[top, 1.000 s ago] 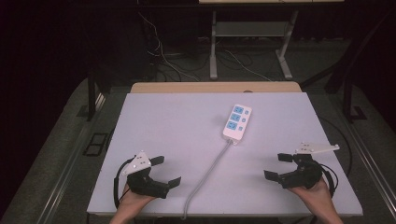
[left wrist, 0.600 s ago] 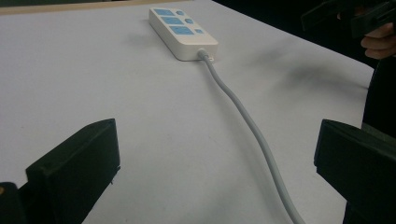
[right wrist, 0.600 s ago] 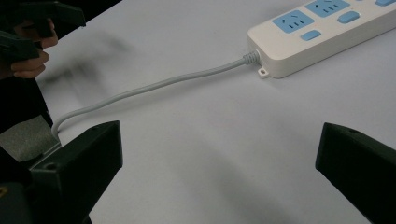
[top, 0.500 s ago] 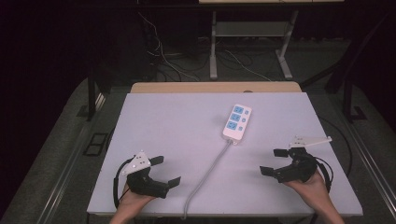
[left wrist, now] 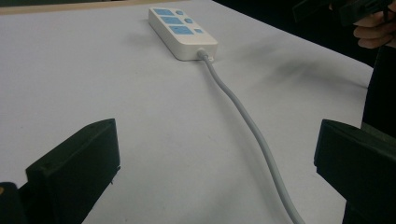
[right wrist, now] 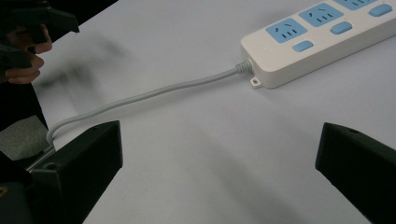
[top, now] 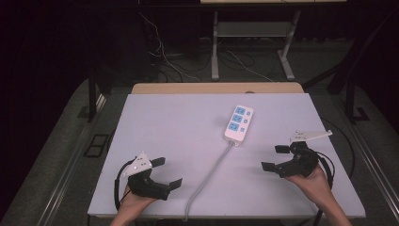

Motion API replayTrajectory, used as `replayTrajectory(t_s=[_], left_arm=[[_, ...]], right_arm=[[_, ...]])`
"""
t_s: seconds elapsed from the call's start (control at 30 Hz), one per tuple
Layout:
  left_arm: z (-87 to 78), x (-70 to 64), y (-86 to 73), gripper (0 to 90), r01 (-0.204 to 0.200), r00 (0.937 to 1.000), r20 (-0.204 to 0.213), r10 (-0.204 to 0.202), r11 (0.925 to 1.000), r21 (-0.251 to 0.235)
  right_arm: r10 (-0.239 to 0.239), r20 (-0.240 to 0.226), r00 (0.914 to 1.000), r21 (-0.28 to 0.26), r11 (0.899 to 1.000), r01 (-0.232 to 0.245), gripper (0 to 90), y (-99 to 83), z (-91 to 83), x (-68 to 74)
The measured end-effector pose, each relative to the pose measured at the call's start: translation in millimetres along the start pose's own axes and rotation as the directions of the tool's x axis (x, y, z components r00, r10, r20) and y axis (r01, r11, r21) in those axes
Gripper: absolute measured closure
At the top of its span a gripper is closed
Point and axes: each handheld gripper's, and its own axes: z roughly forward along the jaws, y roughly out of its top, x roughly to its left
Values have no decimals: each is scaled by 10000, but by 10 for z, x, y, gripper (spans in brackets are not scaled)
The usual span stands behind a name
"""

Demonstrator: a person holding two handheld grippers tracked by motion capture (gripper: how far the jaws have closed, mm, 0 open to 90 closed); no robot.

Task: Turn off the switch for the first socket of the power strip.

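A white plastic power strip (top: pixel 239 123) lies flat on the table (top: pixel 179 127), a long rounded-edge block with three pale blue socket faces and small blue rounded switches beside them. It sits ahead of both pairs of fingers, well apart from each, about midway between the two grippers and farther from the person. In the right gripper view its near end carries a ribbed strain-relief collar and a small mounting lug with a hole. From that end a smooth grey round cable (top: pixel 212 170) runs back toward the person in a gentle curve, passing between the two grippers and over the table's near edge.

The left gripper (top: pixel 163 173) rests low near the near-left part of the table, held in the person's left hand (top: pixel 134 201); its blocky matte black fingers (left wrist: pixel 77 163) are spread wide with nothing between them, and the cable lies off to their inner side. It carries a grey three-cornered plate on top.

The right gripper (top: pixel 275 157) is held in the right hand (top: pixel 310 181) near the table's right edge, its black fingers (right wrist: pixel 79 158) likewise spread wide and empty, pointing toward the cable.

The table top is a smooth, matte, pale lilac-white sheet with a tan wooden strip along its far edge.
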Motion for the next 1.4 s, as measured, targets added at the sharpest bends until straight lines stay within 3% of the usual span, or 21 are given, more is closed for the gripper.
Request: replayTrajectory(t_s=[0.83,1.4], left_arm=[[-2,10,-3,0,12,10000,-28,-12,10000,-15],[-7,20,-3,0,44,10000,-41,-44,10000,-47]], right_arm=[[-413,-60,9991,544,9977,416,5,426,135,-68],[-121,-74,9999,713,9974,126,5,673,245,-208]])
